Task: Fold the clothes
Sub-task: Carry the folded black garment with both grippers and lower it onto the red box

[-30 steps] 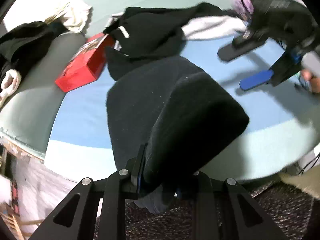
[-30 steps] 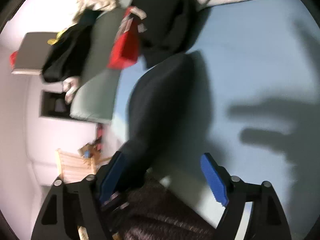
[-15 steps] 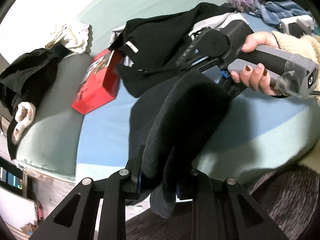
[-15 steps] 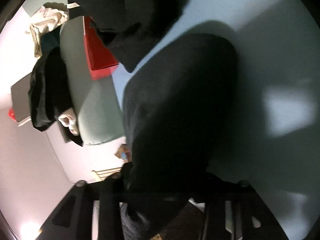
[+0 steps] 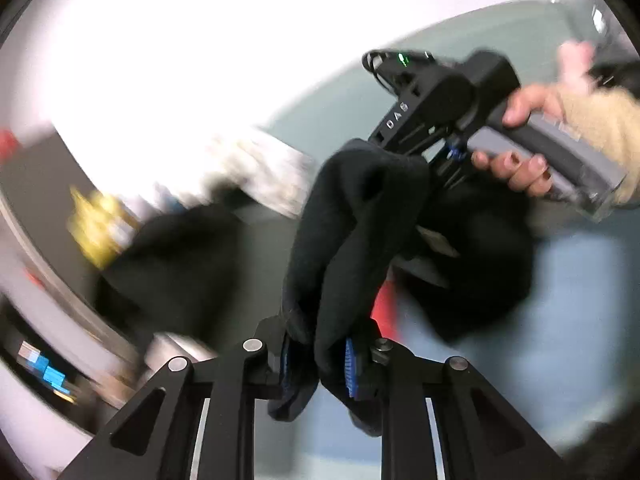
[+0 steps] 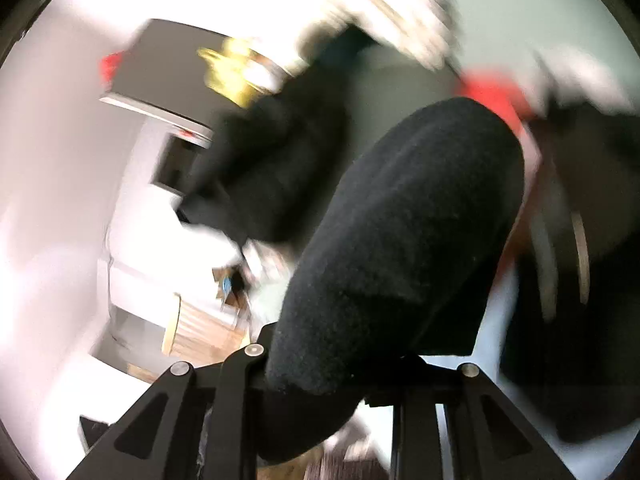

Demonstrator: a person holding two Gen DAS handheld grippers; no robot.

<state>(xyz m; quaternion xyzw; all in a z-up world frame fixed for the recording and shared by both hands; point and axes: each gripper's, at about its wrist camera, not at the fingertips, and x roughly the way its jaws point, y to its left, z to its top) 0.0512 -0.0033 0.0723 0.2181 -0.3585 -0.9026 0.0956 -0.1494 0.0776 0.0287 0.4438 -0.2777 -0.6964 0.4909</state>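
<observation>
A black fleece garment (image 5: 352,232) hangs in the air between both grippers. My left gripper (image 5: 318,360) is shut on its lower end, blue pads pinching the cloth. The right gripper's body (image 5: 436,104), held by a hand, grips the garment's upper end in the left wrist view. In the right wrist view the same garment (image 6: 400,240) fills the space over my right gripper (image 6: 332,368), whose jaws are closed on it and hidden by the cloth.
Both views are motion-blurred. A pile of dark clothes (image 5: 172,264) lies on the grey-green cushion, another dark garment (image 5: 488,264) on the pale blue bed (image 5: 576,304). A red box (image 6: 492,96) sits behind. A wooden chair (image 6: 200,332) stands by the white wall.
Both grippers have lifted the black garment off the bed and swung upward. The right gripper, open a second ago, closed on the garment's other end.
</observation>
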